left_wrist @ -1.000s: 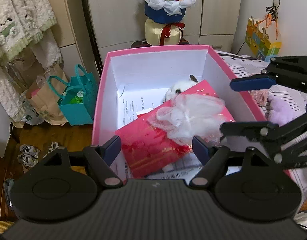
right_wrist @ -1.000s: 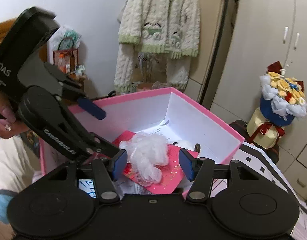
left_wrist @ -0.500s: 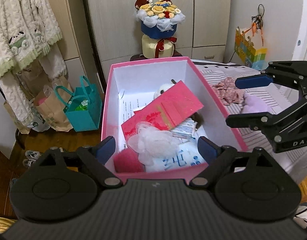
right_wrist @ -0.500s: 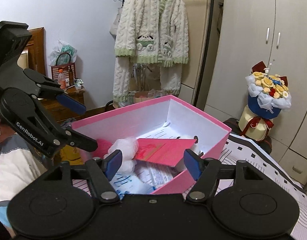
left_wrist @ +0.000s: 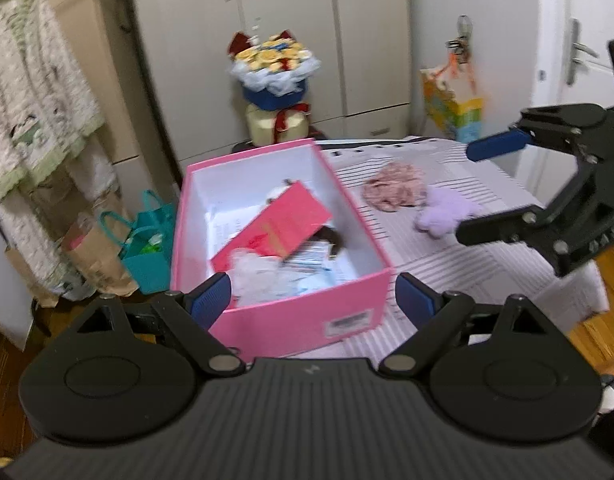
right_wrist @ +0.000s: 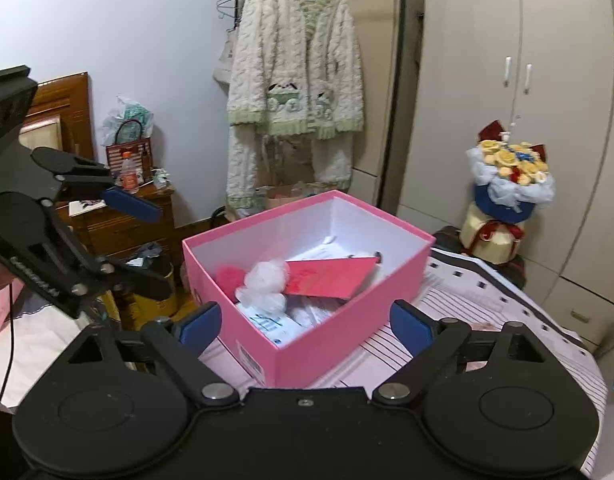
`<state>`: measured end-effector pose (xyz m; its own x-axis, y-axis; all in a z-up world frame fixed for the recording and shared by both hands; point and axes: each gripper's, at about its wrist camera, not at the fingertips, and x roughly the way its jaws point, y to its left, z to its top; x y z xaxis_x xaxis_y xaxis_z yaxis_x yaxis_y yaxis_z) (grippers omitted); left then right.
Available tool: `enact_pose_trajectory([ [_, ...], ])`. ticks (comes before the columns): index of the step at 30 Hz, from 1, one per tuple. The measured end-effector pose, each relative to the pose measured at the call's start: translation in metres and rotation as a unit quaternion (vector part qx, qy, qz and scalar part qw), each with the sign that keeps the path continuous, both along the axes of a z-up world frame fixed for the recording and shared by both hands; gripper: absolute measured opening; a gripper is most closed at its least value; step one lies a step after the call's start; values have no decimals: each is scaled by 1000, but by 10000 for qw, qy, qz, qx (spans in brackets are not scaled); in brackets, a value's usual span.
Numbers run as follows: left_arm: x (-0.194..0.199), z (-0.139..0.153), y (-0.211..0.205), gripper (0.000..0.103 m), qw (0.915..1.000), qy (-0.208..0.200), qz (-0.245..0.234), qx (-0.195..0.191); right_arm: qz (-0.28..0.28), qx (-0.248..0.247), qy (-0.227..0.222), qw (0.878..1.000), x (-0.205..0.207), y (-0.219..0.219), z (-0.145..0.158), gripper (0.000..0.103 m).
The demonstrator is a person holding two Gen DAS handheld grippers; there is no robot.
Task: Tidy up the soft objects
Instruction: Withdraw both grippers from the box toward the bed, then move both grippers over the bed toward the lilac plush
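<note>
Now, your pink box (left_wrist: 303,316) holds the white puff (right_wrist: 265,286) beside the red card (right_wrist: 327,278); pink cloth (left_wrist: 395,192) and lilac plush (left_wrist: 445,214) lie right of it. Both grippers, left (left_wrist: 311,300) and right (right_wrist: 305,322), have just been opening, stand spread and empty, and have drawn back from the box.

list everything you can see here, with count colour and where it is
box: 1, pink, open, on striped bedcover
mesh puff: 1, white, in box
envelope: 1, red, in box, tilted
cloth: 1, pink floral, on bedcover right of box
plush: 1, lilac, beside cloth
bouquet: 1, yellow and blue, by wardrobe
cardigan: 1, cream and green, hanging
teal bag: 1, floor left of box
left hand-held gripper: open, empty
right hand-held gripper: open, empty
</note>
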<state>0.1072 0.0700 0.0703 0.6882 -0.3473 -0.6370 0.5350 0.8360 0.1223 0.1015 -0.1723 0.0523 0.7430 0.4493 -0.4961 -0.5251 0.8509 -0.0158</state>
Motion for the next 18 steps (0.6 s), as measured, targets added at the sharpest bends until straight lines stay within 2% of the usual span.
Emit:
enact_pose_trajectory([
  [10,-22,-11,-41,90,9984,5,-553,-103,-211,36,-59,9998,-40,-46,-9,99],
  [18,-15,-23,-82,91,9956,83,-844,-387,-533,126,4,9985,-47,-85,-34,100],
])
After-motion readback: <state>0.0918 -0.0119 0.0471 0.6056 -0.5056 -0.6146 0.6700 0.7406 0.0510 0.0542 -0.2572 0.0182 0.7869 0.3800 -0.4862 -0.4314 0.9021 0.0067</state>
